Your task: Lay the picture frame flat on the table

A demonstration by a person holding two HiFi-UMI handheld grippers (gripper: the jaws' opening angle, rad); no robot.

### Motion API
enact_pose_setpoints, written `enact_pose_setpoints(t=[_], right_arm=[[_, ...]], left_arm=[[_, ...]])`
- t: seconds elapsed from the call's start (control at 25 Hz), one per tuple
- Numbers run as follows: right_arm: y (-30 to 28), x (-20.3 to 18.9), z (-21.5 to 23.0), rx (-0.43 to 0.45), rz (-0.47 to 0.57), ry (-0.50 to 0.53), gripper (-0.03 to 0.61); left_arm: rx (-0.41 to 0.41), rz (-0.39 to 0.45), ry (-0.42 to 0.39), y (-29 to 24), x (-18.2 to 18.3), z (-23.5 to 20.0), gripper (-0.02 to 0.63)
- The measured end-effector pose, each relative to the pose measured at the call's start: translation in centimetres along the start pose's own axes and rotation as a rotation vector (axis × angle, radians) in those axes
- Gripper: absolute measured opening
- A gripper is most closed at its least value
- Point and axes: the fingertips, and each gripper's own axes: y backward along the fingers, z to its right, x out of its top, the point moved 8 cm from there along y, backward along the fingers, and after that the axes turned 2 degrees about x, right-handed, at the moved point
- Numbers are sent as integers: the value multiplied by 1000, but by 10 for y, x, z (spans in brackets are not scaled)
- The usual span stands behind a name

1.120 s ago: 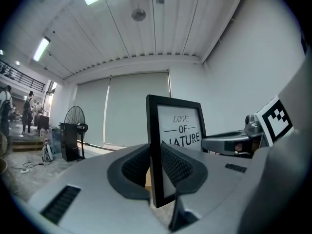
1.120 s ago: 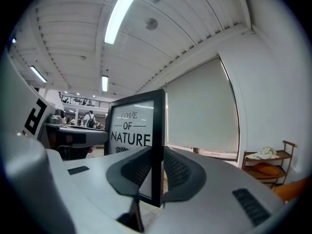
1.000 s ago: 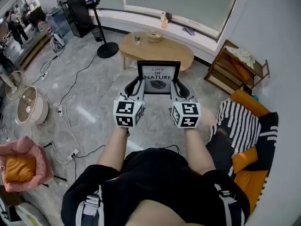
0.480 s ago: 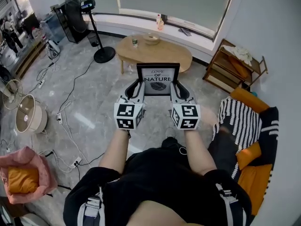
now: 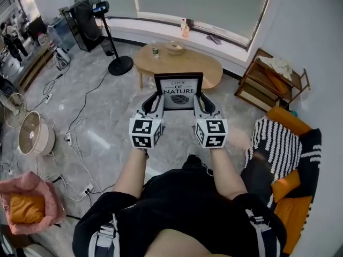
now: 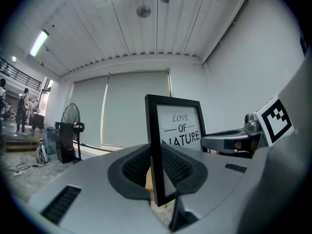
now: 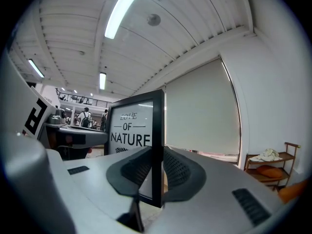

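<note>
Currently the frame (image 5: 178, 91) is up in the air in front of the person, upright, its print "LOVE OF NATURE" facing them. It touches no surface: grey floor (image 5: 107, 108) lies below it, and the oval wooden table (image 5: 201, 68) stands beyond it, apart from it.

Both grippers clamp it. The left gripper (image 5: 156, 99) has its jaws closed on the frame's left edge; in the left gripper view the black edge stands straight up between the two ribbed pads, which press it from both sides. The right gripper (image 5: 200, 100) grips the right edge the same way, pads tight on the black moulding. The two marker cubes sit level with each other, just beside the person's forearms.

On the table's far side are a cup (image 5: 155, 50) and a bowl (image 5: 174, 47), near each other. A fan (image 5: 92, 9) stands left of the table, and a wooden shelf (image 5: 268, 82) to its right.
</note>
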Motion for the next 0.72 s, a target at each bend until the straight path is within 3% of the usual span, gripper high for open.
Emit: enact_pose_setpoints(t=[0.2,0.4,0.72], right_arm=[[-74,12,71,1,-17,-34,89],[-112,-4,107,6,7,-40,88],[-228,22,252,34,-16,-49,89]], left_arm=[[-17,-24,-19,-99,20,-7,81],[-1,-15,-40,-152,9,-9,81],[34,-48,-55,-332,42,4,81]])
